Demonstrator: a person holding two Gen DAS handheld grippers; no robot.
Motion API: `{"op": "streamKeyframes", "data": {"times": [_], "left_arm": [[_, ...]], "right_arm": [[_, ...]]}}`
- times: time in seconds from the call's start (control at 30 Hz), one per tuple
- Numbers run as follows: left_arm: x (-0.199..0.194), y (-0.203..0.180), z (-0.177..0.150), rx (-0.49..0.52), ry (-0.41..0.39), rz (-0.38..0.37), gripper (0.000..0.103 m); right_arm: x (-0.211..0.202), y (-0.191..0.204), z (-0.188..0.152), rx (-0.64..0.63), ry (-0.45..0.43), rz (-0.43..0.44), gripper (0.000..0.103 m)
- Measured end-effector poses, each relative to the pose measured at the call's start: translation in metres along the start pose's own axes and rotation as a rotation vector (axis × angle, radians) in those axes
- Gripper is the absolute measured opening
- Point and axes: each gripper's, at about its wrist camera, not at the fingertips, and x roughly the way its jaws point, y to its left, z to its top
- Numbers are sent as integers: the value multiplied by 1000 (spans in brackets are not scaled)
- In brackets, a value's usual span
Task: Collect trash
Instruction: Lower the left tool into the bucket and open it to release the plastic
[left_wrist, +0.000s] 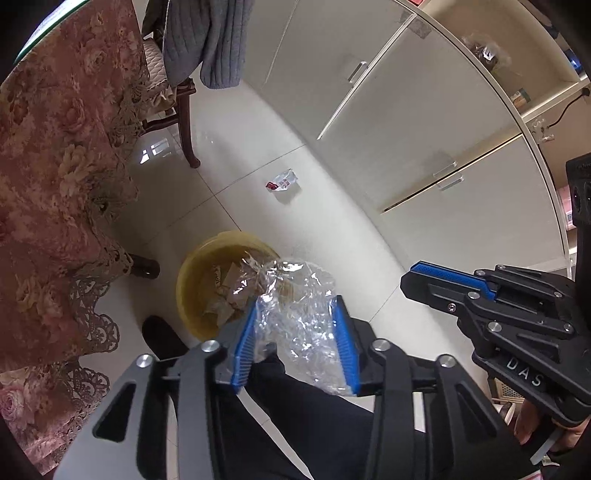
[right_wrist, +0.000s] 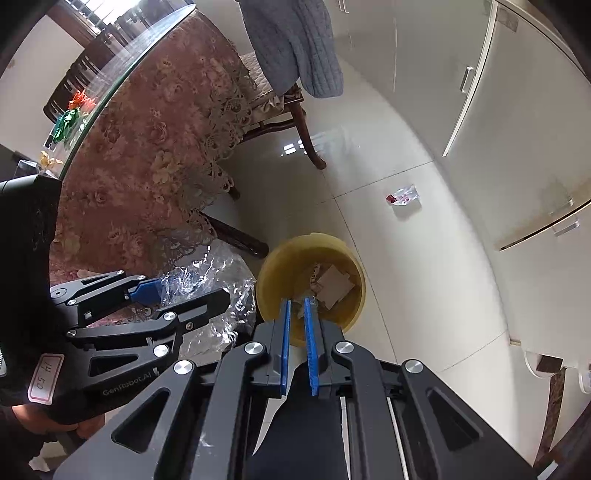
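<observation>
A yellow bin (left_wrist: 184, 280) stands on the pale floor tiles, with paper and cardboard scraps inside. My left gripper (left_wrist: 297, 302) hangs just over its near rim, blue pads against both sides of a crumpled clear plastic bag (left_wrist: 299, 317). In the right wrist view the same plastic bag (right_wrist: 207, 280) bulges around the left gripper (right_wrist: 192, 288), beside the bin (right_wrist: 273, 266). My right gripper (right_wrist: 297, 302) is shut with nothing seen between its pads, above the bin's near edge; it also shows at the right as the right gripper (left_wrist: 412, 277). A small red-and-white wrapper (left_wrist: 282, 181) (right_wrist: 404, 195) lies on the floor beyond.
A table with a floral lace cloth (left_wrist: 55, 166) (right_wrist: 147, 166) rises on the left, close to the bin. A dark wooden chair draped with a grey knit (left_wrist: 207, 44) stands behind. White cabinets (left_wrist: 406, 129) line the right. A person's dark shoe (left_wrist: 162, 336) rests near the bin.
</observation>
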Motion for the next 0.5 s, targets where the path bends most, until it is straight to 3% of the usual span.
{"op": "streamKeyframes", "data": {"times": [0.13,0.33,0.5], "left_arm": [[-1,-1,2,3,-1,0,46],[-6,-4,6,17,-24,11,62],[-9,-5,10,23,-30,9,63]], "right_arm": [[-1,-2,2,2,-4,1,9],[-1,-4,2,9,-5,3,9],[-1,-3,3,9,-5,5,9]]}}
